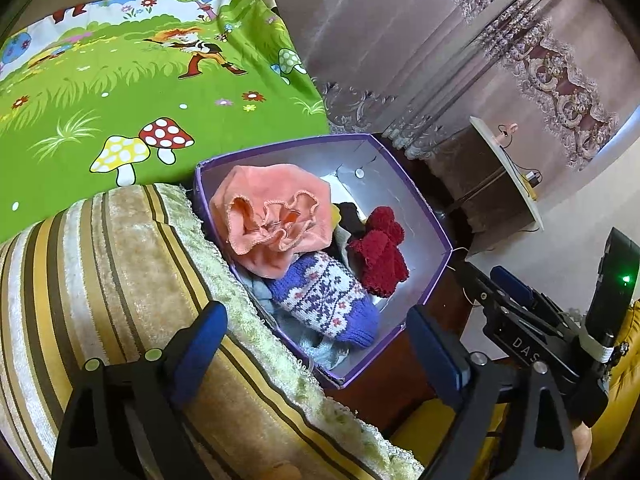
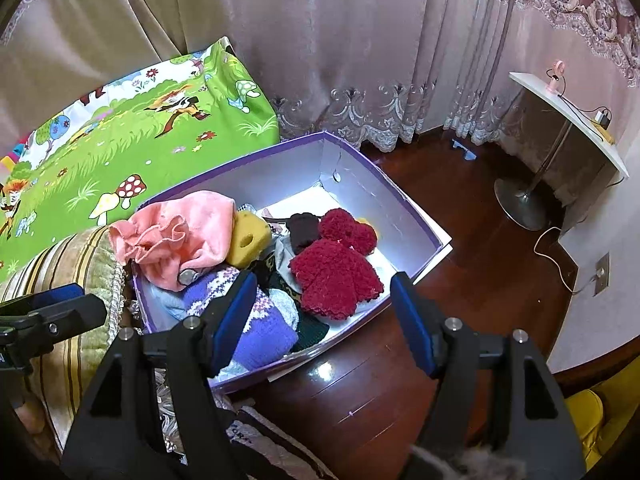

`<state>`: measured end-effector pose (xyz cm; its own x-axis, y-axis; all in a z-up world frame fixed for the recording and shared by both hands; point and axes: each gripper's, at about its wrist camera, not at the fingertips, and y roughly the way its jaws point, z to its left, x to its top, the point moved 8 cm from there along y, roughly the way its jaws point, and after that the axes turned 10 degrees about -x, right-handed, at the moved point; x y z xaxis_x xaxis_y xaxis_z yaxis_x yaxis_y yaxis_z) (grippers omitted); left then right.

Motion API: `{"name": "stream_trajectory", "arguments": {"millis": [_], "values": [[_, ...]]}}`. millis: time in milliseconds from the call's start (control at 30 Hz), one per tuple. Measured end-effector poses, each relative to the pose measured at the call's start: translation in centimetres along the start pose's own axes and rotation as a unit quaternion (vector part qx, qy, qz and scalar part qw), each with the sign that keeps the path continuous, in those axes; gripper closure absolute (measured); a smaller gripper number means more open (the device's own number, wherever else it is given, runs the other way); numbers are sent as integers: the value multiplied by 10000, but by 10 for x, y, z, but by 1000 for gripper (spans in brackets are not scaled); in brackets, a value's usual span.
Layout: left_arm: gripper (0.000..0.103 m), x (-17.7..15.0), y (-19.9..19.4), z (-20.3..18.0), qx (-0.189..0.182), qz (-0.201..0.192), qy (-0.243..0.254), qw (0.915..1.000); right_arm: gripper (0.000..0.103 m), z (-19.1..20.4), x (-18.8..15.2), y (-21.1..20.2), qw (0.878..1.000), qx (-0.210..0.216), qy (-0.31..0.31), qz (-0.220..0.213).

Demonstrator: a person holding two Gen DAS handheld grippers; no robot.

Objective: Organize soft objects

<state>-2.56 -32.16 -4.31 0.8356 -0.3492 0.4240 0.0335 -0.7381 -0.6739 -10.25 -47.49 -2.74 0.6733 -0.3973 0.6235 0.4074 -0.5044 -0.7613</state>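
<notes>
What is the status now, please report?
Left hand-held gripper open, empty; right hand-held gripper open, empty. Pink fleece cloth, red fuzzy knit lie in purple cardboard box. Nothing blocking.

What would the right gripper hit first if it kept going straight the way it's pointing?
Probably the red knit in the box: it lies just ahead of the open right gripper, though the dark cloth nearer the fingers may come first; depth is unclear.

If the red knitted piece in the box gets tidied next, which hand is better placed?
Probably the right. The right gripper hangs open just short of the red knitted piece, while the left gripper faces the purple patterned knit.
</notes>
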Motion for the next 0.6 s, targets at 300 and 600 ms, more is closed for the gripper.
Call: {"name": "stream_trajectory", "arguments": {"millis": [300,600], "values": [[11,-1,1,1,0,8,-20,10000,31,1,-1,0,10000,12,-14,5],[11,0,1,1,2,8,-21,10000,31,1,-1,0,10000,20,-23,11]]}}
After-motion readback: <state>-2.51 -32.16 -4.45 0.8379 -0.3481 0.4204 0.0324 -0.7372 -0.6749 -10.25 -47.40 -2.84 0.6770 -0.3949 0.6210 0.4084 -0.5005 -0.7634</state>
